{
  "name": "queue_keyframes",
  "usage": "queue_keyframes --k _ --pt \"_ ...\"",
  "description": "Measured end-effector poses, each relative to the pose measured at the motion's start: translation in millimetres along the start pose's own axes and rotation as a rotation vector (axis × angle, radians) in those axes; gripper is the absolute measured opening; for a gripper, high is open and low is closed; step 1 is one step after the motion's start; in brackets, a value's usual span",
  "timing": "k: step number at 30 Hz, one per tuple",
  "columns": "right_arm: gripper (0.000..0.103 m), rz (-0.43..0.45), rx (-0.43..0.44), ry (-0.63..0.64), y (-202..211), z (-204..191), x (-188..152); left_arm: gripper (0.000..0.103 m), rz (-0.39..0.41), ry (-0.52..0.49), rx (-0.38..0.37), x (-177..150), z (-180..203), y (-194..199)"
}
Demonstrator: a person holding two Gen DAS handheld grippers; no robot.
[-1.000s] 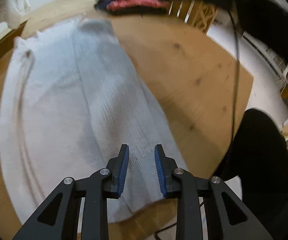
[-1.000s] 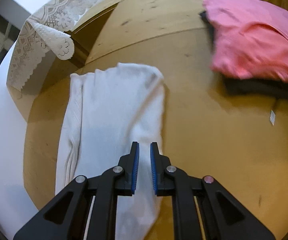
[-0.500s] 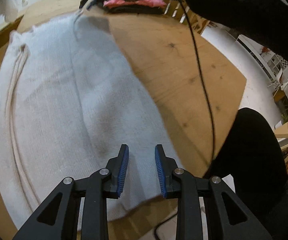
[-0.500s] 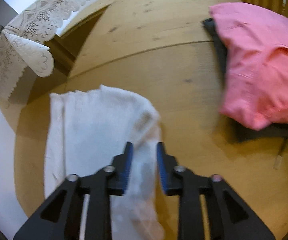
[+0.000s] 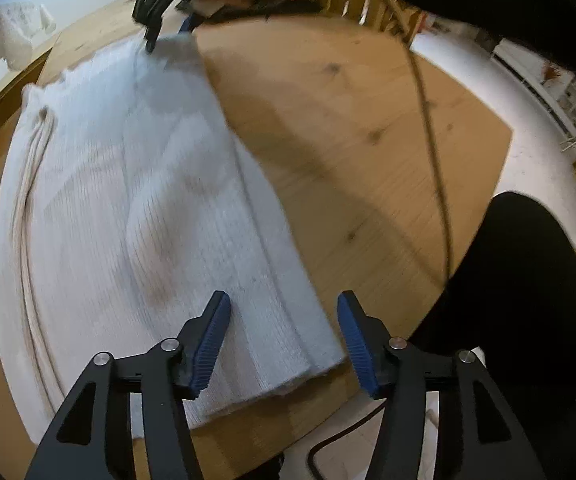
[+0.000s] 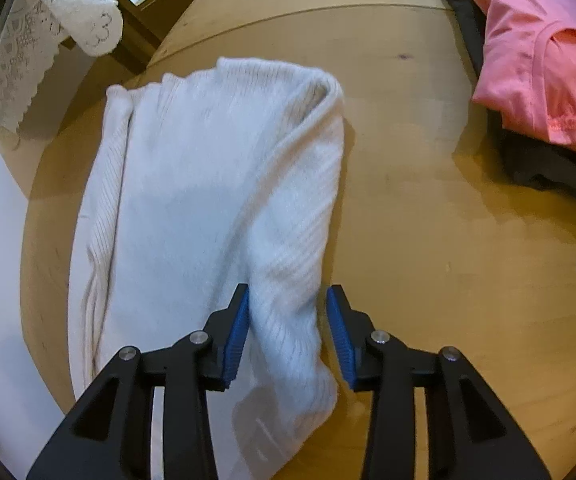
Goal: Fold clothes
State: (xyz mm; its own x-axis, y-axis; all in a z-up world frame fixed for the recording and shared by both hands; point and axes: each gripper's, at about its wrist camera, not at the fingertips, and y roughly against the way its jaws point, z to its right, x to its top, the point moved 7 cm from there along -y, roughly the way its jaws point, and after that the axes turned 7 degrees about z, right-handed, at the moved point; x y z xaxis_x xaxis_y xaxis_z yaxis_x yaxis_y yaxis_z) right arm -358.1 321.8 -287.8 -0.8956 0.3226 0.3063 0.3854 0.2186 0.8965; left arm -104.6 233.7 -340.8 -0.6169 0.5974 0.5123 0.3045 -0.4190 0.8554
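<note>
sweater (image 6: 207, 184) – one, white ribbed knit, folded long, flat on my table (image 6: 408, 160) | left tongs (image 5: 283, 334) just been opening, over its near corner, nothing pinched | right tongs (image 6: 288, 326) just been opening, a raised fold between them, left pad touching, right clear | one pink shirt (image 6: 536, 60) on dark cloth (image 6: 544, 172), apart – lace (image 6: 47, 20) at far edge

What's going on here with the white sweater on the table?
A person with a gripper in each hand is folding a white knit sweater laid lengthwise on a wooden table. The left gripper straddles the sweater's near corner, and the right gripper straddles a raised fold at the other end. Both sets of jaws have just been opening, with knit between them but not clamped. A pink garment lies on a dark one off to the side.
</note>
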Motion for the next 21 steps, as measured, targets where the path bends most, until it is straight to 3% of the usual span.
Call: queue_keyframes --k 5,7,9,10,16,21 --pt "0.040 -0.014 -0.001 0.025 7.0 2.9 -3.4 0.058 0.047 -0.056 0.020 -6.4 4.6 2.9" --pt "0.040 -0.002 -0.003 0.047 6.1 0.4 -5.6 0.052 0.074 -0.049 0.024 -7.2 1.3 5.9" --pt "0.027 -0.002 0.009 0.028 4.9 0.8 -6.2 0.021 0.099 -0.004 0.022 -6.5 -9.7 9.4" --pt "0.018 -0.002 0.015 0.018 4.2 1.1 -6.4 0.013 0.104 0.036 0.000 -6.9 -17.0 11.5" --pt "0.015 0.003 0.047 -0.055 4.4 2.3 -5.4 0.011 0.138 0.232 -0.125 -8.8 -46.0 28.5" --pt "0.014 -0.020 0.001 -0.129 5.7 4.4 -3.1 0.011 0.185 0.332 -0.202 -5.0 -55.5 40.6"
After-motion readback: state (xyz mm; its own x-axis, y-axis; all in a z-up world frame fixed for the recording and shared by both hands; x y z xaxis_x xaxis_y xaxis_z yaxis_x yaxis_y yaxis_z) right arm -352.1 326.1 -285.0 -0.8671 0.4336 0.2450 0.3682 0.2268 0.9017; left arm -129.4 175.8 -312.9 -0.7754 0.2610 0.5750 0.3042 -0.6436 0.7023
